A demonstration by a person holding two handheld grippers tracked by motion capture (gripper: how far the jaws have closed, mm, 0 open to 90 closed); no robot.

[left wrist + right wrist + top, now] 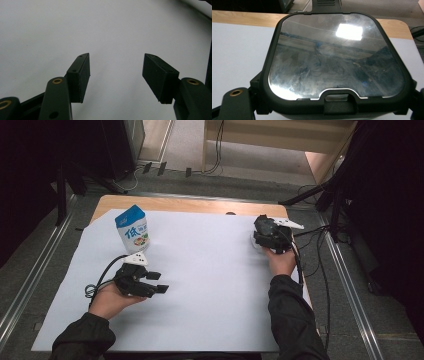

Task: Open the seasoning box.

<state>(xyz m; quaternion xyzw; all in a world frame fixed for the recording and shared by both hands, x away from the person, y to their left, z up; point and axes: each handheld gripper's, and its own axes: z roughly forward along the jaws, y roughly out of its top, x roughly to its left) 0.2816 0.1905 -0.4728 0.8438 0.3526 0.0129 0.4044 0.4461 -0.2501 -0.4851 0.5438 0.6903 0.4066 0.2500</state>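
At lower left of the high view, the left gripper (pixel 159 282) rests on the white sheet (pixel 210 285) with its jaws spread wide, and its own view shows bare paper between the black pads (pixel 80 77). At right centre of the high view, the right gripper (pixel 267 239) covers a dark object; its own view reveals a black-framed container with a glassy lid (pixel 337 62) close between its jaws, though whether they grip it cannot be told. A blue-and-white milk carton (pixel 133 229) stands upright at upper left, just beyond the left gripper, well apart from the container.
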